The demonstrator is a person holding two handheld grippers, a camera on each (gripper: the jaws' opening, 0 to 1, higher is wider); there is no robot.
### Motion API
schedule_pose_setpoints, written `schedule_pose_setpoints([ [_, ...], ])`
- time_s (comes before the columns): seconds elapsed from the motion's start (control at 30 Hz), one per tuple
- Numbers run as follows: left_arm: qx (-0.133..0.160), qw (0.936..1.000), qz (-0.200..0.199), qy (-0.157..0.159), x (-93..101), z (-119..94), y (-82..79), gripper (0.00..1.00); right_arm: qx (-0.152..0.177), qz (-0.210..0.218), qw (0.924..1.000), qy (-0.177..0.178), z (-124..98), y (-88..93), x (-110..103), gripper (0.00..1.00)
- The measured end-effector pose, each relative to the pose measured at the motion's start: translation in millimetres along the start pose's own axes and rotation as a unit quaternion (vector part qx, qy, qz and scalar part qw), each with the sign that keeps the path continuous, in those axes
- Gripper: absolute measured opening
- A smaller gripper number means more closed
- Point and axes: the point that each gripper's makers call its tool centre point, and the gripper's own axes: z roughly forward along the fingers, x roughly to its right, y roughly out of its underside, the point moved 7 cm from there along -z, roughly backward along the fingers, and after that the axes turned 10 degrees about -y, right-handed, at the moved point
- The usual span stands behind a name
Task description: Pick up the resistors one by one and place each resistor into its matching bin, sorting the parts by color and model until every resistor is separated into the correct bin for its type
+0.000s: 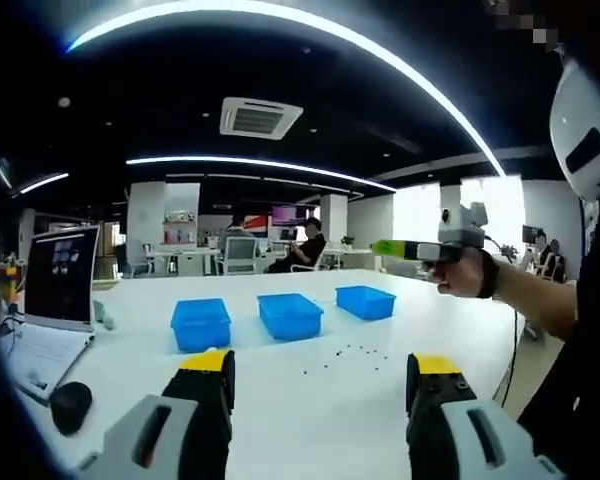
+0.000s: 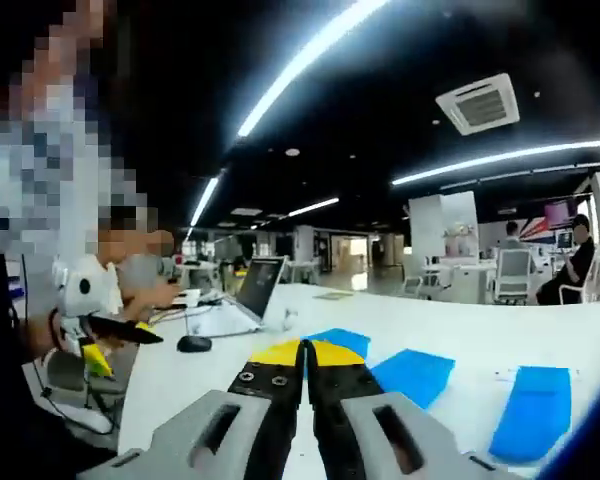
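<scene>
A white desk [image 1: 310, 410] in a dim open office holds three blue bins [image 1: 289, 315], tiny dark resistors [image 1: 352, 353] scattered just before them, and a laptop [image 1: 58, 290]. Left hand-held gripper [image 1: 320, 375] gapes wide, empty; right hand-held gripper [image 2: 305, 352] is closed, empty.

Three bright blue bins [image 1: 289, 314] sit on the white desk [image 1: 310, 410], with tiny dark resistors [image 1: 345, 354] speckled toward its near edge. The left gripper [image 1: 320, 375] is black and grey with yellow tips, as is the right gripper [image 2: 305, 352]. A black mouse [image 1: 70, 405] lies by the silver laptop [image 1: 55, 300].
</scene>
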Motion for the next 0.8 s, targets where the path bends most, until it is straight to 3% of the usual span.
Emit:
schedule_pose_setpoints([
  [0.2, 0.006, 0.9999, -0.004, -0.008, -2.4, -4, -0.8, 0.7, 0.017, 0.024, 0.9981, -0.055, 90, -16.9, 15, 0.05],
  [0.4, 0.007, 0.9998, -0.006, -0.017, -6.6, -9, -0.7, 0.7, -0.016, 0.025, 0.9987, -0.042, 181, -8.0, 52, 0.05],
  [0.63, 0.009, 0.9994, -0.006, -0.032, -16.6, -16, -3.4, 0.7, -0.057, 0.026, 0.9977, -0.024, 240, 9.4, 73, 0.05],
  [0.8, 0.007, 0.9993, -0.008, -0.037, -17.4, -18, -1.7, 0.7, -0.081, 0.025, 0.9963, -0.009, 261, 21.7, 80, 0.05],
])
